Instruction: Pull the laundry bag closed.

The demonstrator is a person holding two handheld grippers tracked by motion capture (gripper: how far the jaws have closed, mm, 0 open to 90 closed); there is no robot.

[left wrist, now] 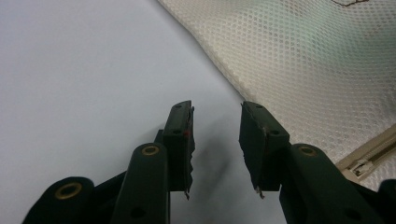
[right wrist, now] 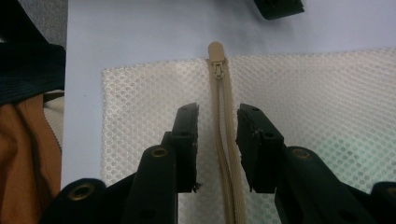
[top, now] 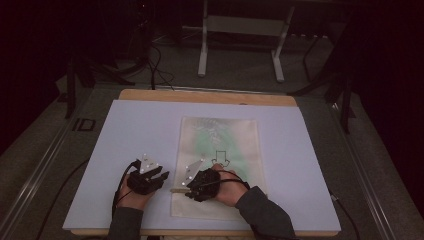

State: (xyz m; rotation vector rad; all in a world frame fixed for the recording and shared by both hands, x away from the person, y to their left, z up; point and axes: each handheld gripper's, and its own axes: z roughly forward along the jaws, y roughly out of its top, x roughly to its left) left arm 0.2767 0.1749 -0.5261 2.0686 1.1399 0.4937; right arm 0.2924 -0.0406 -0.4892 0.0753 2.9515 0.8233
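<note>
A white mesh zipper bag [top: 220,145] lies flat on the pale board [top: 135,130], with something green faintly visible inside. Its beige zipper [right wrist: 224,144] runs along the near edge, and the slider [right wrist: 218,70] sits close to the left end. My right gripper [right wrist: 217,109] is open, low over the bag, with its jaws on either side of the zipper tape. In the high view the right gripper [top: 183,188] points left at the bag's near left corner. My left gripper [top: 163,177] is open over bare board just left of the bag [left wrist: 303,60], holding nothing.
The board rests on a wooden table [top: 210,96]. A metal stand [top: 242,25] and cables [top: 157,70] lie on the floor beyond it. Dark sleeves and orange clothing [right wrist: 23,144] are at the near edge. The left gripper's jaw tip [right wrist: 279,7] is just beyond the zipper end.
</note>
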